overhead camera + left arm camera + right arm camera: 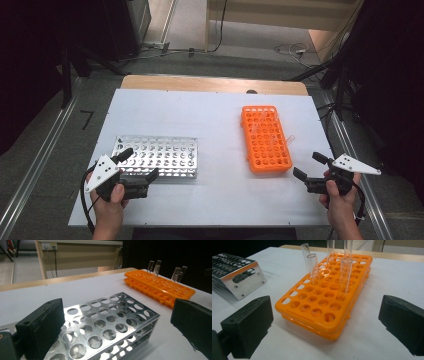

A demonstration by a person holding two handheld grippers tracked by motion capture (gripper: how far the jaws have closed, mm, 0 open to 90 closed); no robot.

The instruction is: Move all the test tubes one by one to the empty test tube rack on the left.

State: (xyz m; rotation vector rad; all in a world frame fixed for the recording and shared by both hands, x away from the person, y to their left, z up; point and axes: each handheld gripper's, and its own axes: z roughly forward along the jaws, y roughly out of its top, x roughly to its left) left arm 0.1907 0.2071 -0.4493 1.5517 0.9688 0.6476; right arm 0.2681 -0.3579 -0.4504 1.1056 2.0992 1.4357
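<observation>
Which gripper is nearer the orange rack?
Right. The right gripper sits just off the orange rack's near corner; the left gripper is across the table by the metal rack.

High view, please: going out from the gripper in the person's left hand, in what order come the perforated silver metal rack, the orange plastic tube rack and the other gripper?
From the left gripper:
1. Perforated silver metal rack, right beside it at the table's left.
2. Orange plastic tube rack, across the table, right of centre.
3. Right gripper, at the far right edge.
</observation>
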